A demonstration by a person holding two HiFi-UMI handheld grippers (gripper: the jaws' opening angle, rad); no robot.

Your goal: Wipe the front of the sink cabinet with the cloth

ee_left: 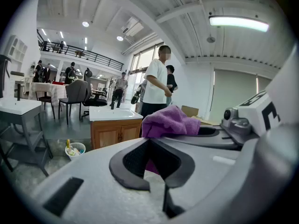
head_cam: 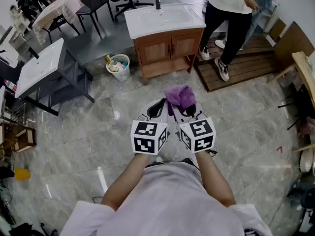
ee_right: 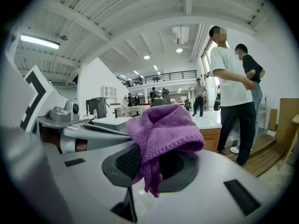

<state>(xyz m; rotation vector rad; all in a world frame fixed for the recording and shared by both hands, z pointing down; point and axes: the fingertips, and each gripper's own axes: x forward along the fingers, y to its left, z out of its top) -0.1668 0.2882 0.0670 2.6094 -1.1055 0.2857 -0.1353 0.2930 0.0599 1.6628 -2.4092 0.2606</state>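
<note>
The sink cabinet (head_cam: 170, 48) is of brown wood with two doors and a white basin top (head_cam: 162, 17). It stands across the tiled floor, well ahead of me, and shows small in the left gripper view (ee_left: 114, 133). A purple cloth (head_cam: 179, 96) is bunched in my right gripper (head_cam: 183, 107), which is shut on it; the cloth (ee_right: 163, 125) drapes over the jaw tips. My left gripper (head_cam: 158, 105) sits right beside it, shut with nothing held (ee_left: 150, 141). Both grippers are held close to my body. The cloth (ee_left: 170, 121) rises just right of the left jaws.
A white bin (head_cam: 118, 66) with bottles stands left of the cabinet. Two people (head_cam: 229, 14) stand on a wooden platform (head_cam: 241, 65) to its right. A grey stand with a white basin (head_cam: 42, 65) is at the left, with chairs (head_cam: 96, 1) behind.
</note>
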